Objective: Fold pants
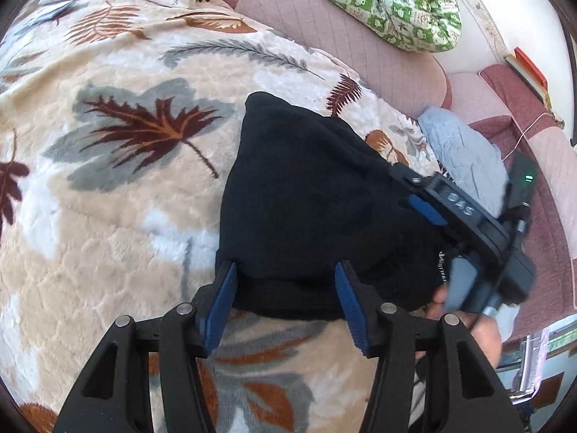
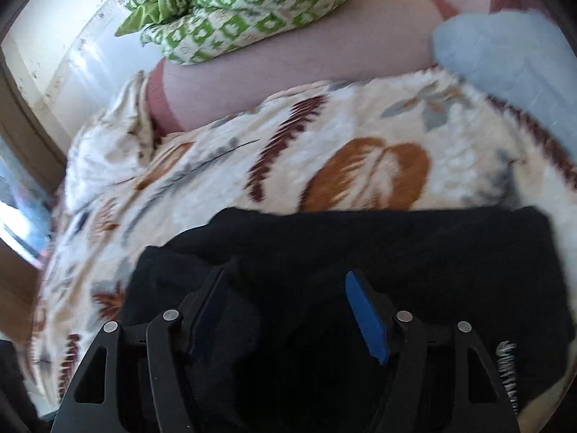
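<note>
My left gripper (image 1: 285,303) stands with its blue pads apart, one at each side of the near edge of the black pants (image 1: 306,195); the pads flank the cloth without pinching it, as far as I can see. My right gripper (image 2: 285,310) is spread too, its fingers wide over the dark fabric (image 2: 360,252), and nothing is clamped between them (the left pad there sits in shadow, so whether it brushes the cloth I cannot tell).

The pants are a thick, matte, fleecy bundle, folded into a rough block with a rounded far corner, lying on the blanket (image 1: 108,187). A small strip of white lettering shows at one edge. The blanket is plush and quilted-looking, cream with big leaves in maroon, rust and grey.

From my left side, the right gripper (image 1: 425,213) reaches in over the pants' right edge, with my right hand (image 1: 465,317) on its handle.

Beyond the blanket lies a pale blue quilted cloth (image 1: 465,158), just beside the pants' far right. Past that is a pink stitched cushion (image 1: 346,36) with a green-and-white patterned bundle (image 1: 382,0) resting on it, well apart from the pants, and a light wall behind.
</note>
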A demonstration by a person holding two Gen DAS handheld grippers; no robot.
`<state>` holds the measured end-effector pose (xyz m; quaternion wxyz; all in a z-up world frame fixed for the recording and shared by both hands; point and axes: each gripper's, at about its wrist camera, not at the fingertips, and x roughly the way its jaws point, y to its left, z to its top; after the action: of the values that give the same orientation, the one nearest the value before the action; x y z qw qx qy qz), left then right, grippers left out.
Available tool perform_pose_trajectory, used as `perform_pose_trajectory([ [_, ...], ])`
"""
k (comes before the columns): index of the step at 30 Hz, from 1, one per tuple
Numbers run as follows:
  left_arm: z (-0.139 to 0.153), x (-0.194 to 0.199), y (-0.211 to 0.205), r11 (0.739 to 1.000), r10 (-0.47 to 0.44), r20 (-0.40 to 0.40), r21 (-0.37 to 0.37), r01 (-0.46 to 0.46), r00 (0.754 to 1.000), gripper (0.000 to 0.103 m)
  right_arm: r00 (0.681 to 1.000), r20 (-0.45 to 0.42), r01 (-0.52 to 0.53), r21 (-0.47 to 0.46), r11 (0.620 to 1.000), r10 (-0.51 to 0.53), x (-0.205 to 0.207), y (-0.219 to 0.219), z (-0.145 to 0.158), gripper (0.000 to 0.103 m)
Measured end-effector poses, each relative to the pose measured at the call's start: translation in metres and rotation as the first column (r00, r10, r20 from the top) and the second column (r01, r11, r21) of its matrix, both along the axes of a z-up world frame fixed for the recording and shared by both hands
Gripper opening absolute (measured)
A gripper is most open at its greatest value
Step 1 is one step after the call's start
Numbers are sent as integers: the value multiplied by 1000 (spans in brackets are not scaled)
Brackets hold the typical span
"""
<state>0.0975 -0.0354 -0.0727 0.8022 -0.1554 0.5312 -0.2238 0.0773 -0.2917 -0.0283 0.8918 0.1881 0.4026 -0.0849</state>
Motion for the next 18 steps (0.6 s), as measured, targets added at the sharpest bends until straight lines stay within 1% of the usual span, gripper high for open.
perform_pose_trajectory([
  [2,-2,4,-5,1000,-2,11,30,1,1000,54,999,31,-13,24,1000,12,-2,-6,7,74],
  [3,-4,6,-8,999,-2,15,52,1,1000,54,999,34,-22,14,1000,22,-4,-4,10,74],
  [5,-7,5,-16,994,-21,37,108,17,999,54,999,21,-47,-59,997,48,-5,7,12,74],
  [6,-7,3,-21,989,-41,59,147,32,997,55,998,-1,-70,-92,993,71,-2,15,10,74],
  [8,-4,-3,-32,968,-95,94,242,69,991,56,993,-58,-112,-112,987,106,-1,26,-1,75],
  [9,-2,-6,-35,960,-109,101,269,79,989,56,989,-97,-126,-120,985,115,1,33,-11,75],
  [10,0,-9,-34,956,-117,104,282,83,988,56,986,-122,-131,-137,982,114,-1,34,-21,76],
  [11,3,-12,-33,955,-119,104,284,85,987,56,986,-127,-129,-165,978,108,-6,37,-24,79],
  [13,12,-19,-28,955,-118,108,286,82,987,56,990,-111,-112,-225,968,89,-12,39,-23,83],
  [14,17,-23,-25,954,-118,113,289,81,987,56,990,-111,-106,-240,965,82,-15,39,-21,83],
  [16,29,-32,-19,950,-116,134,303,71,984,57,993,-93,-95,-233,968,75,-24,37,-13,83],
  [18,40,-44,-15,945,-114,172,323,54,978,59,996,-65,-75,-226,971,62,-34,35,-3,83],
])
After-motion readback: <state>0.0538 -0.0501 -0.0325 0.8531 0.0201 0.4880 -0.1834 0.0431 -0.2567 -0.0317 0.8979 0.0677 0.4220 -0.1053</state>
